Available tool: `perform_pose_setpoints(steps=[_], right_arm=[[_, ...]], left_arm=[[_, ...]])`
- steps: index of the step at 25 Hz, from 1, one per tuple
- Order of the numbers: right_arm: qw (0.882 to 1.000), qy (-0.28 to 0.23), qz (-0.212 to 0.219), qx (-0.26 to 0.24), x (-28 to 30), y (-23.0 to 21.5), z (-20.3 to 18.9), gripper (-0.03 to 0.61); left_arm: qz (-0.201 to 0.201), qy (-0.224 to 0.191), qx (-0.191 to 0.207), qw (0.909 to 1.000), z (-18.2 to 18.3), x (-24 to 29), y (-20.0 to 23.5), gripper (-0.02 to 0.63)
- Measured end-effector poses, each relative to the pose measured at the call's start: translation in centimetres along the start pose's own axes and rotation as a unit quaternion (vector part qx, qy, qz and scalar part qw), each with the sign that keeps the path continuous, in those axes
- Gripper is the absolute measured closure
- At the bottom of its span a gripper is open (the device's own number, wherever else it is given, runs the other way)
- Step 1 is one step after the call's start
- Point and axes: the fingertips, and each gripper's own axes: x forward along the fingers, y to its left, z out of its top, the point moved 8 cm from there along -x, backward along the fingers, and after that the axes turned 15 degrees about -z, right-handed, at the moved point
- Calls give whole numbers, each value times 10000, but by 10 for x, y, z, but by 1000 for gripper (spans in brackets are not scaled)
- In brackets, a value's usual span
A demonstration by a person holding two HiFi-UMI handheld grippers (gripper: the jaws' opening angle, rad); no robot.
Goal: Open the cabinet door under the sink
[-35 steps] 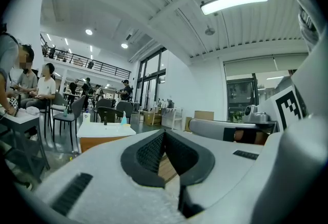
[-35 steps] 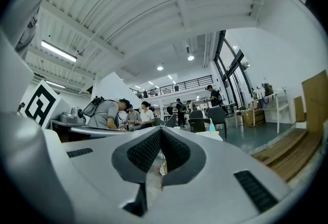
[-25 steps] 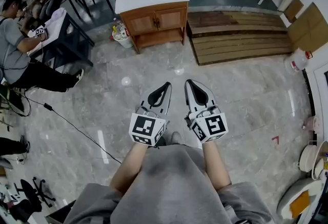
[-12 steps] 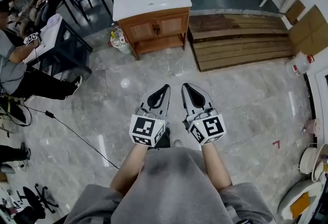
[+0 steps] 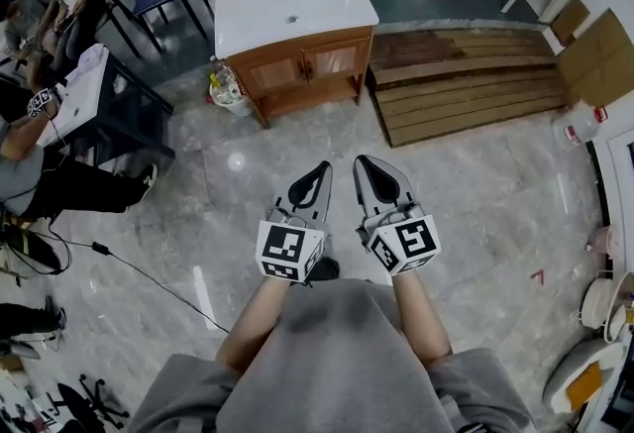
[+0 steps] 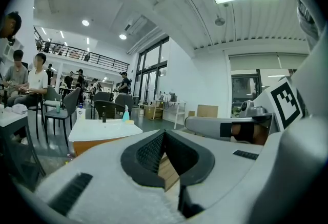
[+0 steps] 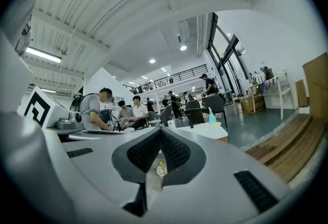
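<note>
The left gripper [image 5: 323, 166] and right gripper [image 5: 363, 162] (both closed, empty) sit well short of the cabinet door [image 5: 334, 58] ahead.

In the head view the cabinet's [image 5: 302, 59] door handles are too small to make out, and the clutter [image 5: 226, 89] beside it cannot be named. A seated person [image 5: 69, 185] is cut by the left edge, and white objects [image 5: 597, 300] by the right. The left gripper's [image 6: 164, 136] own body hides the cabinet doors, leaving only the sink top [image 6: 102, 129]. The right gripper [image 7: 160, 133] does likewise.
</note>
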Motion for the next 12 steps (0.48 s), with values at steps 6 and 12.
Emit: perform_pose_setpoints(steps=[6,12], right_arm=[[9998,87,-116,-123,46,11,-3,569],[9994,178,-185,-229,73,13,-6,569]], left_arm=[[-90,-44,-37,9999,4,9,48,606],[-105,-82,-158,9998,3,18,78,606]])
